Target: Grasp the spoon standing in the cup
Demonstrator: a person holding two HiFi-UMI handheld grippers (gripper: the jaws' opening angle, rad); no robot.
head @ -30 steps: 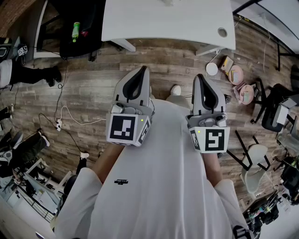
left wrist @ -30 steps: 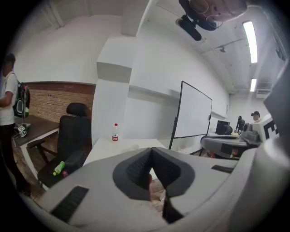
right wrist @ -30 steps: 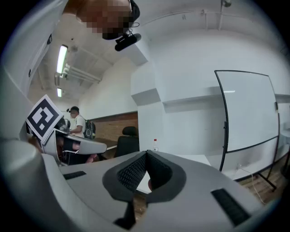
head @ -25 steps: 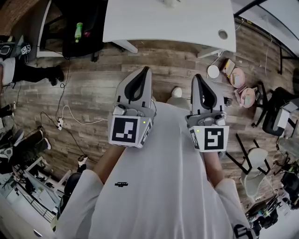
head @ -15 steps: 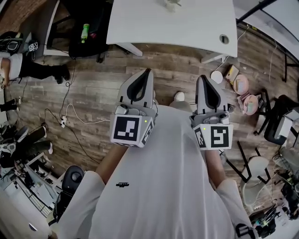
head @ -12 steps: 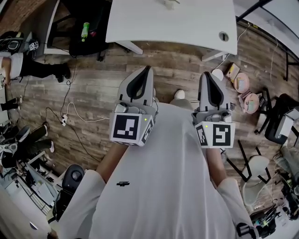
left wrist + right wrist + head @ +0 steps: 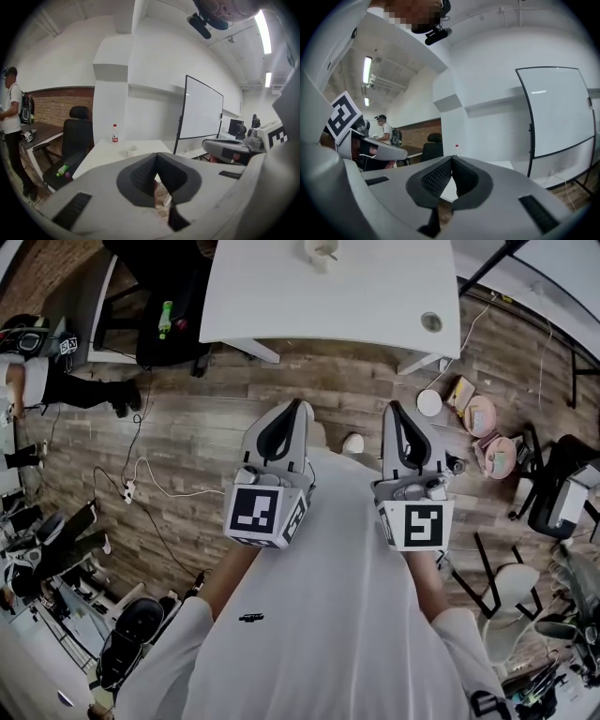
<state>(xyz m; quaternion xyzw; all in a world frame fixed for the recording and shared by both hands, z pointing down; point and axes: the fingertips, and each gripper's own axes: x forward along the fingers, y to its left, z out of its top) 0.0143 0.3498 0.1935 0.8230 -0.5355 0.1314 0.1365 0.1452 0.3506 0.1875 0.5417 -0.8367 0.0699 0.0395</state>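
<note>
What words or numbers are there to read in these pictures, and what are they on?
No text here can be read.
Shirt logo: small dark print, too small to read.
Bottle on the white table: red label, too small to read.
Left marker cube and right marker cube: black-and-white square patterns, not words.
Whiteboard: no writing shows.

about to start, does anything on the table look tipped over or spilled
Nothing stands out. The cup stands upright on the white table with no spill visible round it, and the bottle farther back is upright too.
</note>
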